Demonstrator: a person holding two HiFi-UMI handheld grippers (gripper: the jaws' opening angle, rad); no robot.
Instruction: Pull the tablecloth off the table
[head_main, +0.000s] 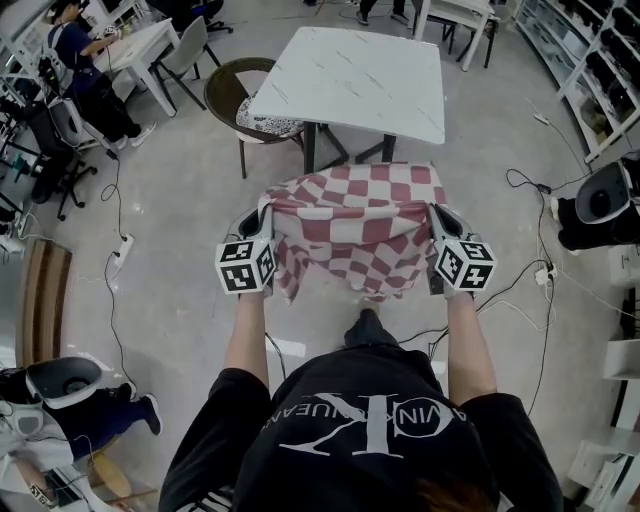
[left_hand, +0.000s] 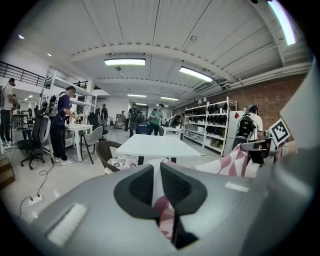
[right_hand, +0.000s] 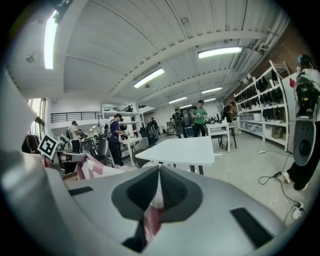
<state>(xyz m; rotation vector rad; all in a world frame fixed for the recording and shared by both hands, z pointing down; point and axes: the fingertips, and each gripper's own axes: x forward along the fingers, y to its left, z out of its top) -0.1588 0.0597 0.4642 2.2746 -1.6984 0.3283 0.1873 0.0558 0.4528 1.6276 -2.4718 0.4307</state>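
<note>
Apparently clear of the table (head_main: 350, 80), the cloth (head_main: 355, 215) hangs sideways between left gripper (head_main: 264, 214) and right gripper (head_main: 436, 214), each clamped on a corner.

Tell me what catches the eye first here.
The red-and-white checkered tablecloth hangs mid-frame, stretched between the left gripper and right gripper, both shut on it. Beyond it stands the white marble-look square table, its top bare, with a dark wicker chair at its left.
</note>
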